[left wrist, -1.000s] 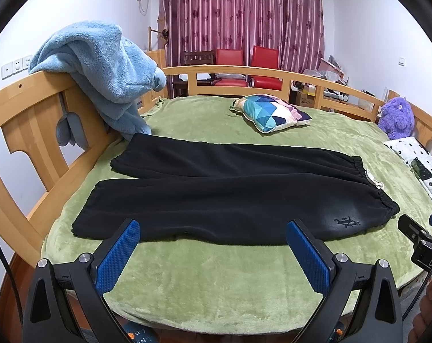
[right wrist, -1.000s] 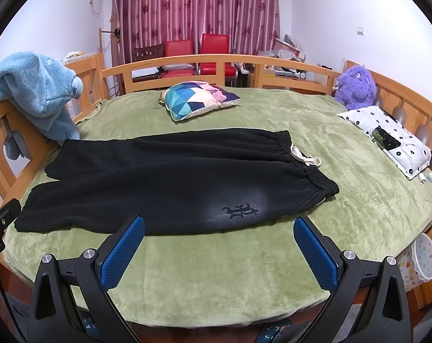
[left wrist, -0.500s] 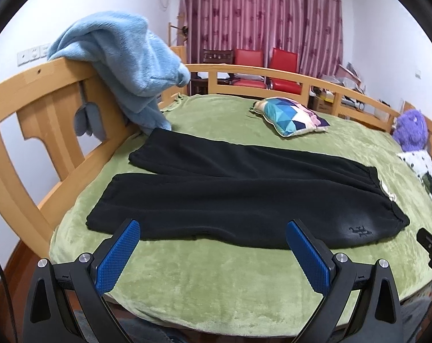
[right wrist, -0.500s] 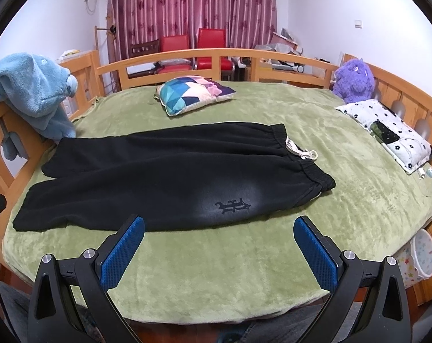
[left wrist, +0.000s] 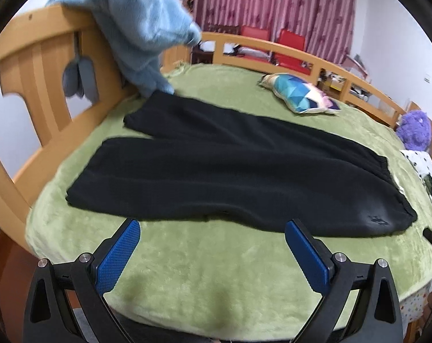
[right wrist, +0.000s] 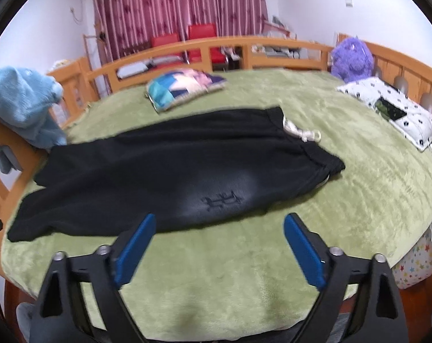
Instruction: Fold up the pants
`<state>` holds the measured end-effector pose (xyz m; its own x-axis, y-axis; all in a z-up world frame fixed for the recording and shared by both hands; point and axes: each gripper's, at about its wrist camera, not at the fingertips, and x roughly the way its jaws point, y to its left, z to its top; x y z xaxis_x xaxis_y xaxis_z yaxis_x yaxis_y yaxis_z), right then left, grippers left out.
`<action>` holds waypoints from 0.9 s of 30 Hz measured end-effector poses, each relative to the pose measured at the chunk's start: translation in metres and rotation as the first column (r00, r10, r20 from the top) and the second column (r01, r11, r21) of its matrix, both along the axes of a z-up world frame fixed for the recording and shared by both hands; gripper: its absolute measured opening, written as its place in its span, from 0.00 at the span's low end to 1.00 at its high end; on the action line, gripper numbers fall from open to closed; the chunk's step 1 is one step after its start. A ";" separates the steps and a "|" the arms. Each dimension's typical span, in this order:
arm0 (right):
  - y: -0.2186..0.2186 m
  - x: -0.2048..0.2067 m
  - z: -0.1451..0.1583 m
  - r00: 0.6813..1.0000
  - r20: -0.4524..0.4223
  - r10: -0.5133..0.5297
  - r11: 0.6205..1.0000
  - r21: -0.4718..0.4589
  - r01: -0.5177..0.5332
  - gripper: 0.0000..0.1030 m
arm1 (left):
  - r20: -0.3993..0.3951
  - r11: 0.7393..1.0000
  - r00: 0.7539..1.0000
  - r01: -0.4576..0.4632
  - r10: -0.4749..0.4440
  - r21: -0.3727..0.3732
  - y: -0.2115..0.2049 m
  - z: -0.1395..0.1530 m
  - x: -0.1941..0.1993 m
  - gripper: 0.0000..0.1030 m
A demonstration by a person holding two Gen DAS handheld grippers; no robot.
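Black pants (left wrist: 221, 171) lie flat on the green bed cover (left wrist: 216, 271), legs pointing left, waistband to the right; they also show in the right wrist view (right wrist: 170, 171), with a white drawstring (right wrist: 301, 133) at the waistband and a small logo (right wrist: 223, 200). My left gripper (left wrist: 211, 225) is open and empty, just in front of the near leg's front edge. My right gripper (right wrist: 218, 223) is open and empty, just in front of the pants below the logo.
A wooden rail (left wrist: 44, 65) rings the bed, with a blue fleece blanket (left wrist: 138, 25) draped over it at the left. A colourful cushion (right wrist: 184, 85) lies beyond the pants. A purple plush toy (right wrist: 351, 57) and a spotted pillow (right wrist: 396, 108) are at the right.
Both grippers have moved forward and lower toward the front edge of the pants. The left view has swung toward the leg end. Both stay open.
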<state>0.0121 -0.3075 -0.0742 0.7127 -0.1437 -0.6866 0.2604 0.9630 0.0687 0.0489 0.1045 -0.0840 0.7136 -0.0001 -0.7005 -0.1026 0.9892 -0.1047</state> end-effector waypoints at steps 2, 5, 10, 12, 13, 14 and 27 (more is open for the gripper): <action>-0.003 0.012 -0.019 0.999 -0.040 0.007 1.000 -0.003 -0.008 0.72 | -0.013 1.000 1.000 -0.018 0.018 -0.024 0.007 -0.014 0.009 0.97; -0.012 0.026 -0.046 0.998 -0.064 -0.003 1.000 -0.006 0.003 0.68 | -0.039 0.996 0.999 -0.032 0.029 -0.078 0.022 -0.041 0.023 0.97; -0.037 0.044 -0.077 0.994 -0.097 -0.054 0.996 0.071 0.061 0.68 | -0.070 0.987 0.997 -0.049 0.039 -0.153 0.035 -0.071 0.041 0.96; -0.050 0.051 -0.086 0.992 -0.104 -0.078 0.989 0.115 0.090 0.68 | -0.075 0.978 0.996 -0.065 0.051 -0.196 0.043 -0.081 0.049 0.96; -0.057 0.055 -0.090 0.990 -0.111 -0.090 0.985 0.140 0.105 0.68 | -0.078 0.974 0.995 -0.074 0.058 -0.214 0.047 -0.085 0.053 0.96; -0.063 0.058 -0.094 0.988 -0.117 -0.101 0.980 0.160 0.120 0.69 | -0.081 0.969 0.994 -0.084 0.066 -0.232 0.050 -0.088 0.056 0.96; -0.108 0.096 -0.127 0.974 -0.162 -0.161 0.947 0.254 0.198 0.77 | -0.112 0.933 0.981 -0.184 0.157 -0.309 0.073 -0.132 0.093 0.96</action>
<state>0.1078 -0.4155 -0.2008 0.5881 -0.0586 -0.8067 0.4523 0.8507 0.2679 0.1414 0.1770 -0.2162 0.6608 -0.1154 -0.7416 -0.2890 0.8728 -0.3933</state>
